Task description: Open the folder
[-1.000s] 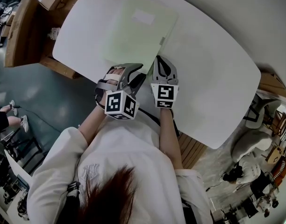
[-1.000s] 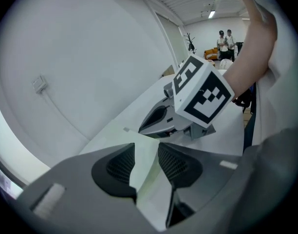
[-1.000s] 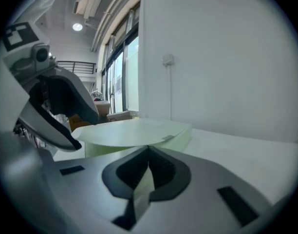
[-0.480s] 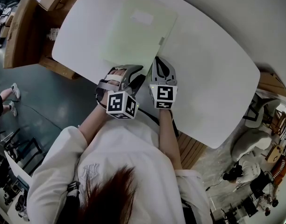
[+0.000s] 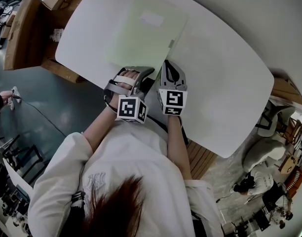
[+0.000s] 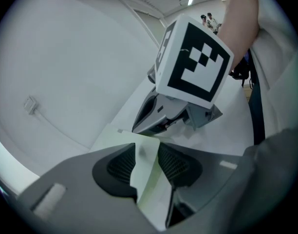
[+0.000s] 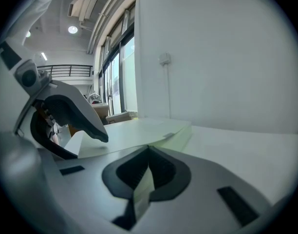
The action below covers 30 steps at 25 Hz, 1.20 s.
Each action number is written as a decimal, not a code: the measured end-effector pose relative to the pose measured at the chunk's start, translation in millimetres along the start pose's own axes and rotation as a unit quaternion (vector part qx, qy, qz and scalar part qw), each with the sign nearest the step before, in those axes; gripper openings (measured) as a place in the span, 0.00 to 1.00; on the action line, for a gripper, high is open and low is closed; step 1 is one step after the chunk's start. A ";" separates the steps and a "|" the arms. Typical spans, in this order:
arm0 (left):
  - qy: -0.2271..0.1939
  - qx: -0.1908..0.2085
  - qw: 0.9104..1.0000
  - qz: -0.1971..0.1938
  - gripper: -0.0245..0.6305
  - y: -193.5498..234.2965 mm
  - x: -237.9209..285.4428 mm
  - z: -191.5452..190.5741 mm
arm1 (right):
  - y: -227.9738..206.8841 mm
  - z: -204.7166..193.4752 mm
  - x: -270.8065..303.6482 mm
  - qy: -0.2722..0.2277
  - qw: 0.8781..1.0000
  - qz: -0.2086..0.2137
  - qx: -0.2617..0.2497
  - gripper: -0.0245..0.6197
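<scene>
At near edge, folder point(image 5: 146, 33) is pinched by L gripper point(image 6: 146, 152), R gripper point(image 7: 148, 165); judged light, floppy; cover edge best gripped.

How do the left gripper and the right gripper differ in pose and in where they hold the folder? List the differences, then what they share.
The left gripper is angled toward the right gripper, which points straight ahead. The left gripper grips the folder along its near edge; the right gripper grips closer to its near right corner. Both are shut on the pale green folder, which lies on the white table.
</scene>
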<state>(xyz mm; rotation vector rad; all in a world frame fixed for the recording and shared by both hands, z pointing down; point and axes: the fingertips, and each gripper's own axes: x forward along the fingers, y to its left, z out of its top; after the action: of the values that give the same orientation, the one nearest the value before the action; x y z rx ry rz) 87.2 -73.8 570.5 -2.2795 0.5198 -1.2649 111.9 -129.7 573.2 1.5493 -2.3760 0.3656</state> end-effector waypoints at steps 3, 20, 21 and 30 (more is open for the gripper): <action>-0.001 0.009 1.000 0.003 0.21 0.8 -0.7 1.7 | -0.6 1.3 -0.4 -0.006 1.000 -0.002 0.001 0.05; -0.007 -0.050 0.998 0.022 0.07 16.8 -9.2 5.1 | -0.6 0.2 -0.6 -0.007 1.000 -0.005 -0.002 0.05; -0.008 -0.057 0.998 0.023 0.07 17.7 -9.8 5.4 | -0.6 0.4 -0.9 -0.007 1.000 -0.005 -0.002 0.05; -0.015 -0.103 0.994 0.023 0.06 22.2 -13.4 6.3 | -0.5 1.9 -1.8 -0.013 1.000 -0.004 -0.002 0.05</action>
<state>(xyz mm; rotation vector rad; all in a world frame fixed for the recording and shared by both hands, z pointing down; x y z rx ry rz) 83.8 -83.3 545.8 -2.4351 0.7169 -1.2013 112.9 -129.1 570.8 1.5704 -2.3870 0.3405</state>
